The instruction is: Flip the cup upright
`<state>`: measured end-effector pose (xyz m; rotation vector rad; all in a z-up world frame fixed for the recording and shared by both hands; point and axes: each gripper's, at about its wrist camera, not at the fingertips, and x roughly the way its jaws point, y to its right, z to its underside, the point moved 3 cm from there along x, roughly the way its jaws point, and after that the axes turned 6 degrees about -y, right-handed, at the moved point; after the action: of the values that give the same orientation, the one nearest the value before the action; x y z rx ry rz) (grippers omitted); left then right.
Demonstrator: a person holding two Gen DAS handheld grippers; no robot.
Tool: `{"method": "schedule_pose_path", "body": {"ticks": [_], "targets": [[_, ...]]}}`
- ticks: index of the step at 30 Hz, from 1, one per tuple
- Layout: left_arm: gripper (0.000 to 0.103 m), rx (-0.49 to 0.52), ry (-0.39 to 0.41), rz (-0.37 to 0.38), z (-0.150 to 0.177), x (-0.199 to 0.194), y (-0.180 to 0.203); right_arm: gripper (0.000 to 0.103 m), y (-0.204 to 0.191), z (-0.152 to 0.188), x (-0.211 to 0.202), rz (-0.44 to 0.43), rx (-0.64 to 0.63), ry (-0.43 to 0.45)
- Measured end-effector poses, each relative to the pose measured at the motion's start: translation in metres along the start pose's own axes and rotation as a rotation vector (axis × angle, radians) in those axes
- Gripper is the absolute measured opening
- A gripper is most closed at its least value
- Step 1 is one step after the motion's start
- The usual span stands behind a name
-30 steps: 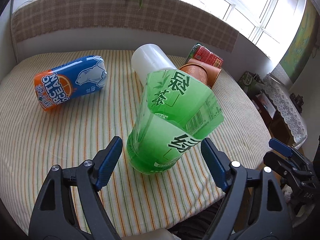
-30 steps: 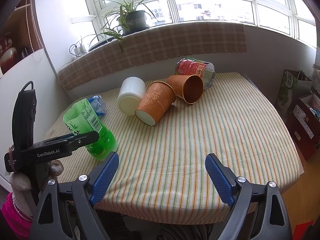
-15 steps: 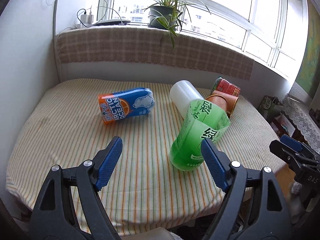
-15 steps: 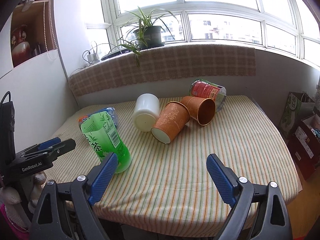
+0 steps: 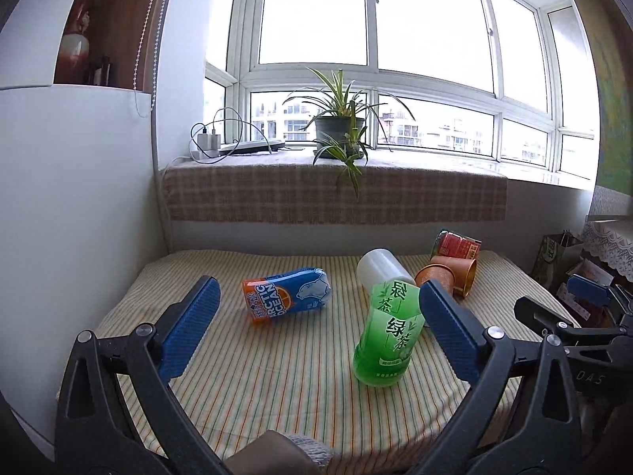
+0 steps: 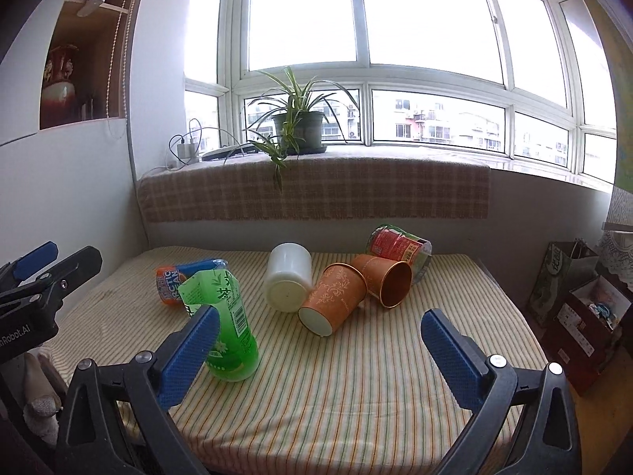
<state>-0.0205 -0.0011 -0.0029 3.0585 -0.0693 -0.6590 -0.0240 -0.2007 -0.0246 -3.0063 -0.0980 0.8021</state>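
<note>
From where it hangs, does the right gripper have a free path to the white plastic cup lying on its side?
Probably yes: right gripper is open, and only bare striped tablecloth lies before the white plastic cup.

Six cups sit on the striped tabletop (image 6: pixel 356 376): one upright green tea-label cup (image 6: pixel 223 328) at 9 o'clock, one blue-orange cup (image 6: pixel 186 277), one white plastic cup (image 6: pixel 287 281), two orange paper cups (image 6: pixel 334 303) (image 6: pixel 385 279), one red-label cup (image 6: pixel 397 247) at 1 o'clock.
</note>
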Motion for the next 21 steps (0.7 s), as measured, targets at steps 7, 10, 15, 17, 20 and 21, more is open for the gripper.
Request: {"method": "schedule_pose_path", "body": {"ticks": [7, 10, 15, 17, 20, 21], "targets": [[0.103, 0.009, -0.011, 0.0, 0.004, -0.01, 0.003, 0.103, 0.0, 0.003, -0.007, 0.005, 0.014, 0.007], [0.103, 0.007, -0.009, -0.001, 0.005, -0.014, 0.003, 0.103, 0.001, 0.003, -0.011, 0.008, 0.019, 0.016], [0.103, 0.006, -0.003, -0.005, 0.004, -0.018, 0.004, 0.103, 0.003, 0.004, -0.016, 0.011, 0.026, 0.025], [0.103, 0.007, -0.001, -0.005, 0.004, -0.02, 0.004, 0.103, 0.003, 0.004, -0.016, 0.01, 0.026, 0.025], [0.103, 0.008, 0.0, -0.003, 0.003, -0.02, 0.005, 0.103, 0.003, 0.004, -0.016, 0.01, 0.029, 0.025], [0.103, 0.008, 0.0, -0.004, 0.004, -0.02, 0.005, 0.103, 0.003, 0.004, -0.016, 0.01, 0.029, 0.023]]}}
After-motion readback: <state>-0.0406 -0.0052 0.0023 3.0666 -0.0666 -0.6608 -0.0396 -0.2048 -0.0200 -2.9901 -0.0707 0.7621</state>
